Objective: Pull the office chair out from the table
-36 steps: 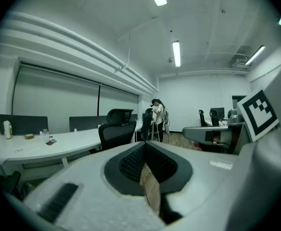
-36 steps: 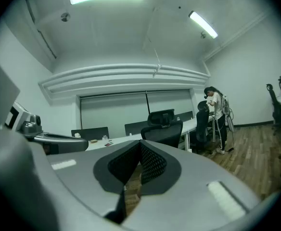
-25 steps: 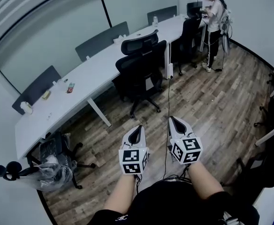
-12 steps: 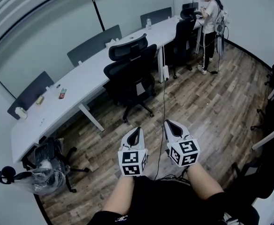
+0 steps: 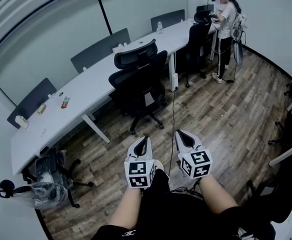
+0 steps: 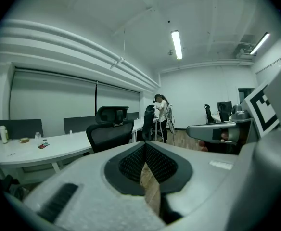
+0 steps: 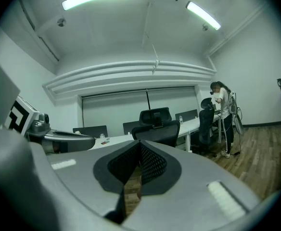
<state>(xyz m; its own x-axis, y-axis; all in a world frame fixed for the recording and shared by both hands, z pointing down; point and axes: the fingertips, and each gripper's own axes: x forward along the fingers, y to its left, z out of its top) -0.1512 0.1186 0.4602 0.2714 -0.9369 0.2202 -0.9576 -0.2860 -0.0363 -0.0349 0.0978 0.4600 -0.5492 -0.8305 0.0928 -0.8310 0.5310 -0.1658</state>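
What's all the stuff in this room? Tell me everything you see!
Table: one, white, long, left side.
Office chair: one, black, at the table's middle.
Grey chairs: three, behind the table.
Second black chair: one, table's far end.
Standing person: one, light top, far corner.
Bottle: one, clear, on the table.
Cable: one, black, on the wooden floor.
Left gripper: one, white, fingers shut, empty.
Right gripper: one, white, fingers shut, empty.

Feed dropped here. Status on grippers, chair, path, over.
Both empty, jaws shut: left gripper, right gripper. Target office chair at table, untouched, ahead. Loose cable on floor between.
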